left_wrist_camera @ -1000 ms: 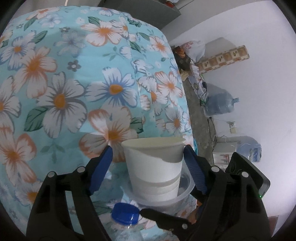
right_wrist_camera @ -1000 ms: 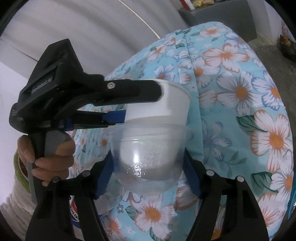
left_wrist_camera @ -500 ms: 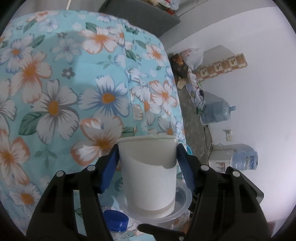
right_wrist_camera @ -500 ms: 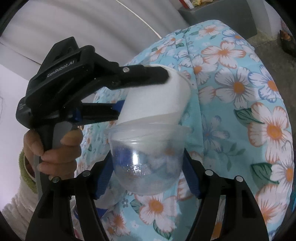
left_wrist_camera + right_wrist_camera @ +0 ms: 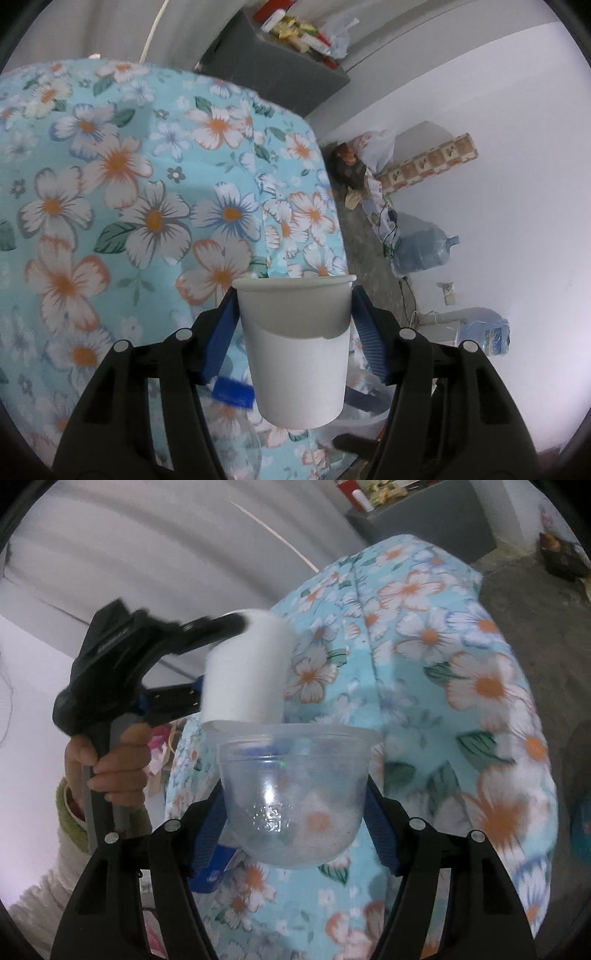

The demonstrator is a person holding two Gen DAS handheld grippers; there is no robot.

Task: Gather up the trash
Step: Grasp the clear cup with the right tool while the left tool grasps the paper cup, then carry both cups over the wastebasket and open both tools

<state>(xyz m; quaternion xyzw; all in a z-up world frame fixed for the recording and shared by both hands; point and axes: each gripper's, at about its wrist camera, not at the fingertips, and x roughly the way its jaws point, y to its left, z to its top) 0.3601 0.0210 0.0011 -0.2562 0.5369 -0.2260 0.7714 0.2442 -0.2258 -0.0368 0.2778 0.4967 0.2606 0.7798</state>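
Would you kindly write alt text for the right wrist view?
The right gripper holds a clear plastic bowl above a floral cloth. Just beyond, the left gripper, in a person's hand, holds a white paper cup.

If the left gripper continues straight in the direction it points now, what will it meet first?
Probably the flowered cloth. The left gripper is shut on the white paper cup, and beyond the cup's rim the left wrist view shows only this cloth in line. Depth is unclear, so I cannot tell how soon.
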